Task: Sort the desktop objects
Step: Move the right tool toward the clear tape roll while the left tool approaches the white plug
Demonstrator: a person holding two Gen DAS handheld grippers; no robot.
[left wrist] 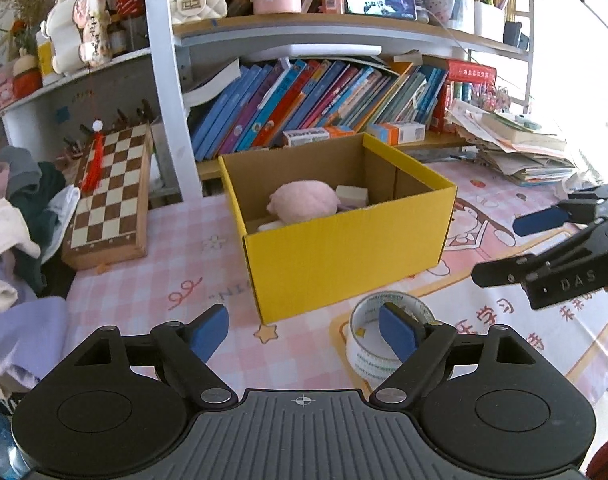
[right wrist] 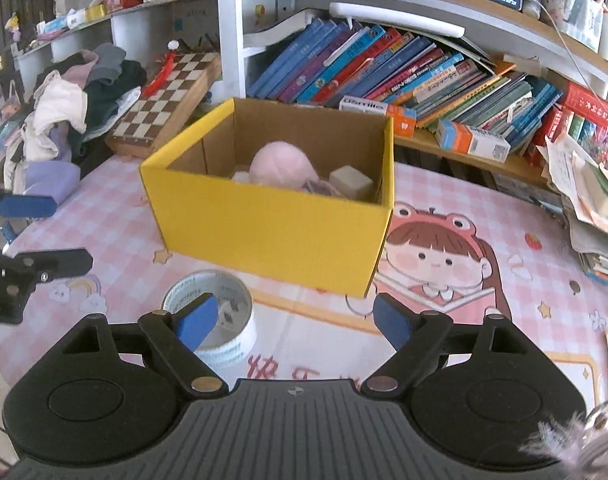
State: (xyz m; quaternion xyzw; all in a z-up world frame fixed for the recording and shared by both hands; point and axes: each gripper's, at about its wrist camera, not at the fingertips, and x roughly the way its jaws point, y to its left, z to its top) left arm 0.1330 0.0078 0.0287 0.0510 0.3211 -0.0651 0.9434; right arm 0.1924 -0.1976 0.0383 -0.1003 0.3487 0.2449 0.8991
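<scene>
A yellow cardboard box [left wrist: 343, 256] [right wrist: 272, 228] stands open on the pink desk mat. Inside lie a pink plush [left wrist: 304, 202] [right wrist: 278, 166] and a pale block [left wrist: 351, 196] [right wrist: 351, 182]. A roll of clear tape [left wrist: 373, 354] [right wrist: 224, 340] lies flat on the mat in front of the box. My left gripper [left wrist: 304, 332] is open and empty; its right pad overlaps the tape roll. My right gripper [right wrist: 294, 320] is open and empty; its left pad overlaps the roll. Each gripper shows at the edge of the other's view, the right [left wrist: 543, 248], the left [right wrist: 24, 240].
A folded chessboard [left wrist: 112, 196] [right wrist: 168, 96] leans left of the box. A clothes pile [left wrist: 16, 216] [right wrist: 72, 120] fills the left side. Leaning books [left wrist: 311, 100] [right wrist: 403, 68] and small cartons sit on the shelf behind. A paper stack [left wrist: 515, 144] [right wrist: 591, 200] lies at the right.
</scene>
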